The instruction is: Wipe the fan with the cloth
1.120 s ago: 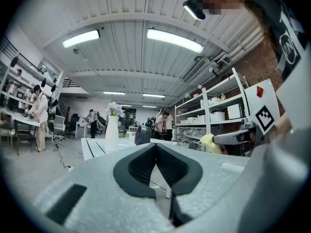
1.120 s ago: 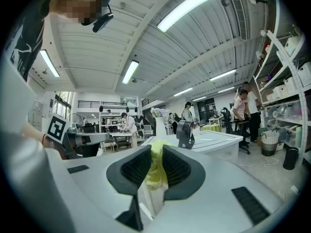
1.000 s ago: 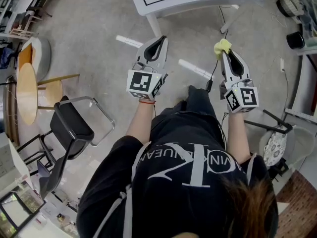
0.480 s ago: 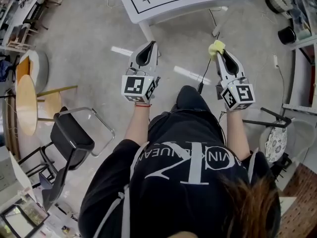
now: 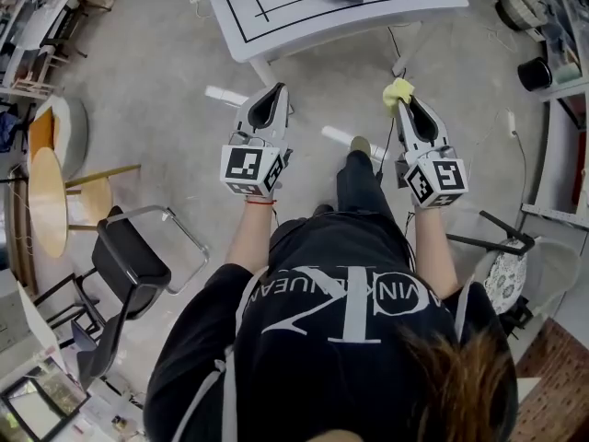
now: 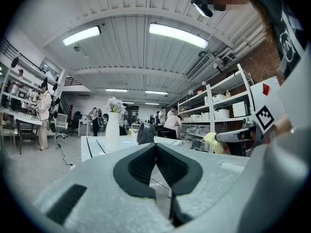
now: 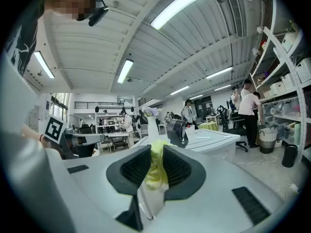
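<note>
Cloth: yellow, crumpled, pinched between the fingers of the right gripper and bunched at their tips. Left gripper: fingers pressed together, nothing between them. Fan: small, dark, upright on the white bench, apart from both grippers. White vase beside it holds flowers. Bench's near edge lies ahead of both grippers, with bare floor between. Black chair stands well left.
</note>
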`<state>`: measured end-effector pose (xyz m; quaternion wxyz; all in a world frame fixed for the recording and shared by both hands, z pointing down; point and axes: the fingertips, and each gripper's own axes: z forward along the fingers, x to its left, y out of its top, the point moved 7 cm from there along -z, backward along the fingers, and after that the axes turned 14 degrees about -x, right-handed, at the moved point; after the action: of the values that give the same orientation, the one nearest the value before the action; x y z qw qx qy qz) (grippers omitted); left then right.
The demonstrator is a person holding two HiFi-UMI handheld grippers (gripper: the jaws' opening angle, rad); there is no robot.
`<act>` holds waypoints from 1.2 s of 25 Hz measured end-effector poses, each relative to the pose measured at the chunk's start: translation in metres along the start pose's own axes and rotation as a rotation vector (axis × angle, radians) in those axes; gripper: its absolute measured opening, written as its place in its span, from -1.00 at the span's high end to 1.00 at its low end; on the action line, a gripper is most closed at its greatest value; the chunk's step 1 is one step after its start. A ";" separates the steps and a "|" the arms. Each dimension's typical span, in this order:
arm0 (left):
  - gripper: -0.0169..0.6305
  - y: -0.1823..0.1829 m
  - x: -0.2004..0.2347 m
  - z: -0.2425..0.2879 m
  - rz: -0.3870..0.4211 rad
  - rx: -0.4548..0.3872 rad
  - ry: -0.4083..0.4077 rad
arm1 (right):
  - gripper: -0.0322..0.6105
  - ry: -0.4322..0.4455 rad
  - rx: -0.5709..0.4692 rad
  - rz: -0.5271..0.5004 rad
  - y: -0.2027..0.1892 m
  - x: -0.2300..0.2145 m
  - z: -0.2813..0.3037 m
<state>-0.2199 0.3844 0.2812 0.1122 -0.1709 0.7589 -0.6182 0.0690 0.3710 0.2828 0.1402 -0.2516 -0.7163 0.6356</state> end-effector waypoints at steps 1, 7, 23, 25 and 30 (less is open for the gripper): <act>0.93 -0.003 0.001 0.010 0.001 0.006 0.003 | 0.67 0.010 0.006 0.004 -0.001 -0.007 0.008; 0.93 -0.022 0.000 0.089 -0.007 0.026 0.007 | 0.67 0.093 0.041 -0.010 -0.005 -0.059 0.066; 0.48 -0.097 0.003 0.246 -0.050 0.154 0.065 | 0.66 0.248 0.170 0.035 -0.054 -0.174 0.181; 0.40 -0.103 0.004 0.261 -0.046 0.169 0.075 | 0.66 0.276 0.179 0.034 -0.059 -0.183 0.193; 0.28 -0.114 0.003 0.297 -0.029 0.216 0.088 | 0.66 0.324 0.204 0.043 -0.068 -0.203 0.219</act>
<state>-0.0953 0.0956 0.3299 0.0875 -0.1415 0.6896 -0.7048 0.1117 0.0730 0.3403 0.2647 -0.3504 -0.6105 0.6591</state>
